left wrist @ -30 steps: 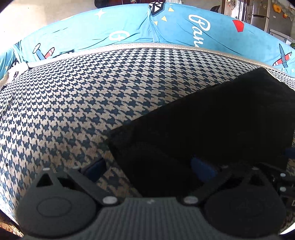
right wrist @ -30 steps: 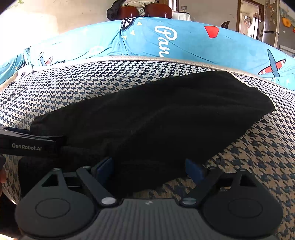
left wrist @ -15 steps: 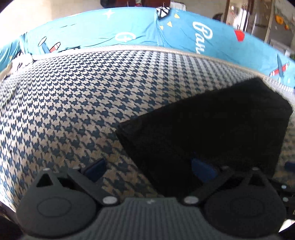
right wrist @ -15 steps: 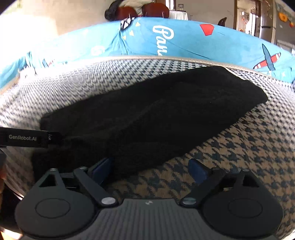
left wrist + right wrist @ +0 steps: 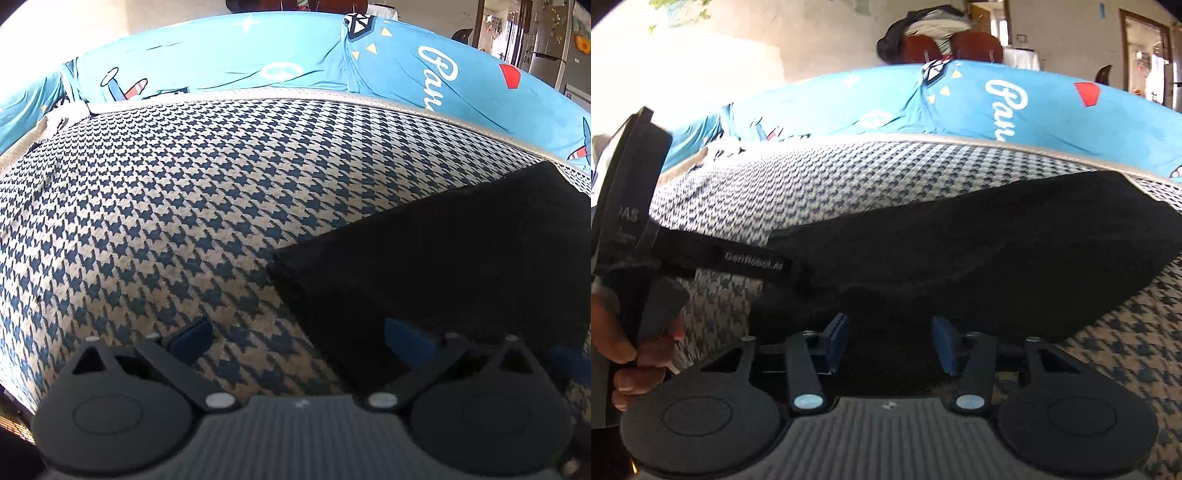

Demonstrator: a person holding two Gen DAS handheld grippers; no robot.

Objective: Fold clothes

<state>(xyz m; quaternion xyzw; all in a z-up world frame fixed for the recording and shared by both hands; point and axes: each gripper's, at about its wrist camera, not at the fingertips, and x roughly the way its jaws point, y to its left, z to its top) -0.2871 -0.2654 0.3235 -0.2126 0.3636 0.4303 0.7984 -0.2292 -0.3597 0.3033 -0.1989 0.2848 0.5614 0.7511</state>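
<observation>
While the black garment [image 5: 454,266] is lying folded flat on the houndstooth cover [image 5: 184,206], the left gripper [image 5: 299,338] is hovering low at its near left corner. Its jaws are standing wide apart: the left blue pad [image 5: 192,334] is sitting over bare houndstooth, and the right blue pad [image 5: 406,341] is sitting over the dark cloth, with nothing pinched between them. In the left wrist view the garment is occupying the right side of the surface, its far right corner reaching toward the pale piping at the cover's far edge.

From the right wrist view, the right gripper [image 5: 892,341] is pressing in at the near edge of the black garment [image 5: 979,254], with dark fabric filling the gap between its two blue pads [image 5: 836,341]. The jaws are standing partly apart, and I cannot tell whether they are actually clamping the cloth or only straddling it. At the left of that view the other gripper's black body [image 5: 639,206] is showing, with a person's hand [image 5: 631,354] wrapping around its handle.

Beyond the houndstooth surface, a blue printed cushion [image 5: 295,59] with white lettering and cartoon planes is running along the far side.
</observation>
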